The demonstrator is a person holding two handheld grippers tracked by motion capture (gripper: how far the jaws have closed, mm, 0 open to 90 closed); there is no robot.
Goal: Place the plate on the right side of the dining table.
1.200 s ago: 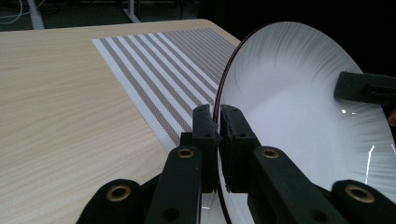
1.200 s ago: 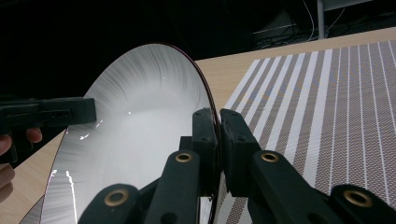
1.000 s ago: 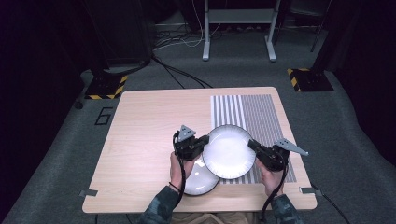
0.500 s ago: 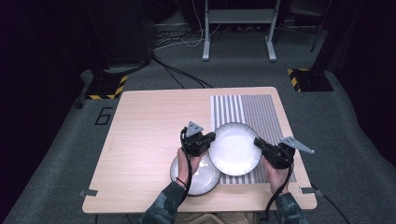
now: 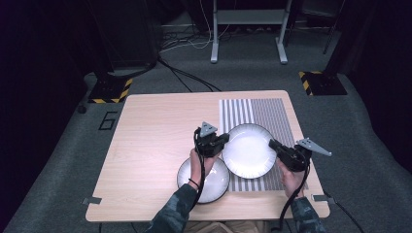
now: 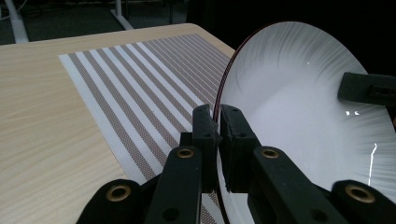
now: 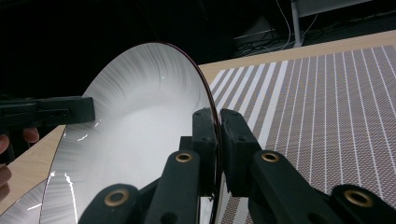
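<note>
A white plate (image 5: 248,149) with a dark rim hangs over the striped placemat (image 5: 266,112), carried between both grippers. My left gripper (image 5: 224,139) is shut on the plate's left rim; in the left gripper view its jaws (image 6: 217,122) pinch the plate (image 6: 299,107) by the edge. My right gripper (image 5: 272,144) is shut on the opposite rim, and the right gripper view has the plate (image 7: 135,126) clamped at its jaws (image 7: 216,122). A second white plate (image 5: 214,184) lies flat on the wooden table (image 5: 155,131), under my left hand.
The striped placemat (image 6: 140,79) covers the table's right part. Dark floor, cables and a metal stand (image 5: 248,19) lie beyond the table's far edge. Bare wood spreads to the left of the plates.
Both grippers have carried the upper plate to the right, off the lower plate and over the placemat. The lower plate is more exposed now.
</note>
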